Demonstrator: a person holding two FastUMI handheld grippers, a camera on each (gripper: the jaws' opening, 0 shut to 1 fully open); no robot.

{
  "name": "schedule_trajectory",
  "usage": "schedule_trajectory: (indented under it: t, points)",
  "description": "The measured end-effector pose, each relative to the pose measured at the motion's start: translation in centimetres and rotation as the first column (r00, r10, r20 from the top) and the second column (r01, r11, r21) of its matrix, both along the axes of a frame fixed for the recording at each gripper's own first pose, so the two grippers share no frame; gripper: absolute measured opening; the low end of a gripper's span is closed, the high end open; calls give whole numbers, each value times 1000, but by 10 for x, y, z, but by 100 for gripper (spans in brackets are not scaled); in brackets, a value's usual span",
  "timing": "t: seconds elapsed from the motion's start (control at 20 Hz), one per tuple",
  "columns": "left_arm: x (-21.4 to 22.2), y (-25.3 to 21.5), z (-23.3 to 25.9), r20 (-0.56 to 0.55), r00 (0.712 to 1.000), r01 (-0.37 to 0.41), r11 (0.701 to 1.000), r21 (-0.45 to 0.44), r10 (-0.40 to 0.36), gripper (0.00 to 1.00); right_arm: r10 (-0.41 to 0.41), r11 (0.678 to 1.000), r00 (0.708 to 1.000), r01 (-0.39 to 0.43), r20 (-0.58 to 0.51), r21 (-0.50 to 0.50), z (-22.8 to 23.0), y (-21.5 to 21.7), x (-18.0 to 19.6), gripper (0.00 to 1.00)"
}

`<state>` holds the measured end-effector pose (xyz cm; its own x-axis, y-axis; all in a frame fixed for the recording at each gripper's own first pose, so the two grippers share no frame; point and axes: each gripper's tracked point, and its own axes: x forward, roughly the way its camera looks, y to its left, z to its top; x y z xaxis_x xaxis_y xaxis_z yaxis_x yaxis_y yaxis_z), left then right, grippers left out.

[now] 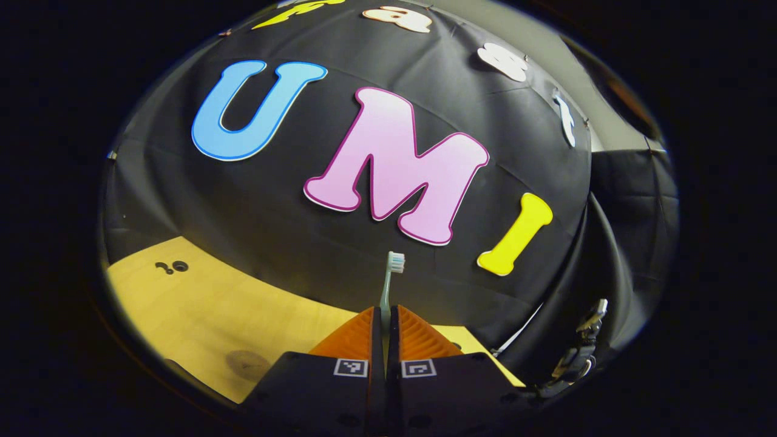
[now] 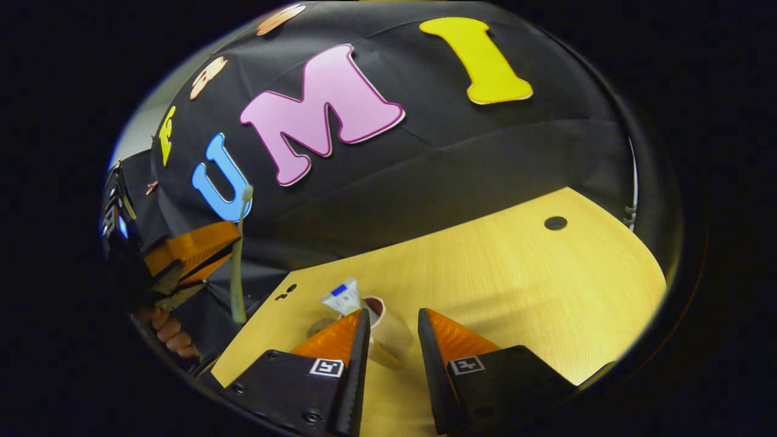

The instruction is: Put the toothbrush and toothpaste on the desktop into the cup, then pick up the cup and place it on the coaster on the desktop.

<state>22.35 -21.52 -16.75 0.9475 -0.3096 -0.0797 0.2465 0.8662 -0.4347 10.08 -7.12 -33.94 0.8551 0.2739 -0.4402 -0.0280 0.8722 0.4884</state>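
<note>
The left gripper [image 1: 385, 315] has its fingers closed on the handle of the toothbrush [image 1: 389, 282], both pressing on it, and holds it lifted above the worktop [image 1: 243, 315]. The toothbrush stands upright, with a slim pale grey-green handle and a small head of white bristles with bluish tufts at the top. In the right gripper view the same toothbrush [image 2: 238, 267] hangs from the left gripper [image 2: 209, 246] off the left edge of the worktop [image 2: 516, 285], with a hand [image 2: 170, 331] below it.

The right gripper [image 2: 391, 331] has its fingers parted with nothing between them. Just ahead of them stands the cup [image 2: 385, 331], beige and open-topped, on the worktop. The toothpaste [image 2: 343, 298], a white tube with a blue mark, rises tilted from the cup's mouth.
</note>
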Motion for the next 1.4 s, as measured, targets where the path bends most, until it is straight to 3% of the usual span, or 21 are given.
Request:
schedule_trajectory:
  t: [0.2, 0.35, 0.5, 0.75, 0.9, 1.0, 1.2, 1.25, 1.3, 1.35, 1.4]
  points:
    - [35, -10, -22, 11, 1000, -14, 995, -95, 15, 6, -22, 999, 998, 20, -64, -25, -19, -16, -37, 48]
    - [54, -6, -49, -1, 998, -66, 990, -121, 66, 6, -47, 998, 994, 43, -95, -37, -28, -25, -48, 48]
    - [66, -4, -78, -4, 994, -108, 988, -111, 108, 6, -74, 997, 992, 70, -105, -39, -30, -36, -56, 48]
    - [75, -16, -126, -12, 994, -112, 990, -82, 112, 6, -87, 995, 989, 80, -118, -60, -36, -43, -63, 48]
    - [73, -14, -128, 21, 991, -132, 988, -81, 134, 6, -81, 995, 987, 72, -137, -66, -44, -39, -70, 48]
    - [70, -10, -141, 30, 988, -150, 988, -26, 151, 6, -76, 996, 987, 66, -145, -68, -48, -36, -72, 48]
    - [58, -15, -147, 61, 989, -136, 991, 13, 135, 6, -61, 996, 987, 51, -146, -68, -51, -29, -71, 48]
    - [54, -16, -150, 56, 990, -128, 992, 13, 127, 7, -59, 997, 987, 50, -149, -65, -52, -28, -70, 39]
    - [50, -19, -153, 51, 992, -112, 994, 1, 112, 8, -58, 997, 987, 49, -149, -62, -52, -26, -69, 38]
    - [46, -21, -153, 44, 994, -98, 995, -8, 98, 11, -57, 997, 987, 48, -148, -61, -51, -25, -69, 48]
    - [45, -20, -157, 34, 995, -97, 995, -4, 97, 12, -53, 997, 988, 45, -147, -59, -51, -23, -68, 48]
